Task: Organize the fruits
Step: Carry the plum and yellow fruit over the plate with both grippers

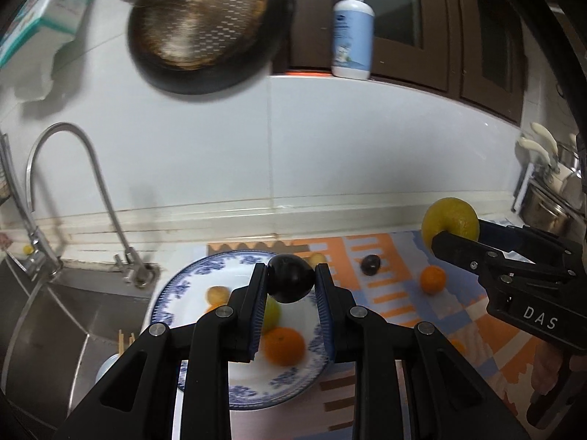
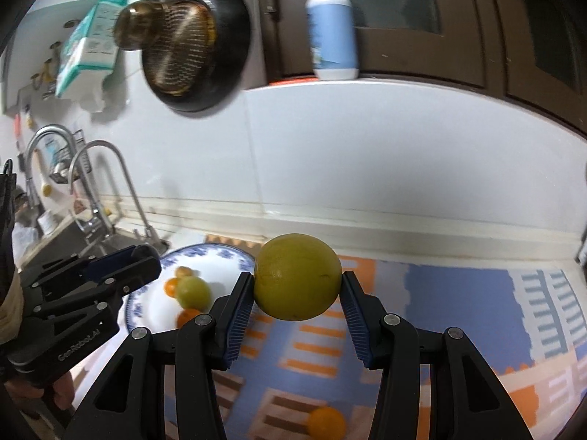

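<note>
— Both hands loaded? 
— Yes. The left gripper [image 1: 290,283], jaws clamped on a dark plum [image 1: 290,278], hangs over the plate [image 1: 172,289] at lower centre; the right gripper [image 2: 298,289] grips a yellow-green citrus [image 2: 297,281]. 
— Left over? 
— Several fruits plated; an orange [image 1: 433,279] and another dark fruit [image 1: 369,264] wait on the desk, farther right.

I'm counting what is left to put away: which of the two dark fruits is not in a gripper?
The dark fruit on the mat, lying free right of the plate. The other dark fruit is clamped in the left gripper above the plate.
</note>
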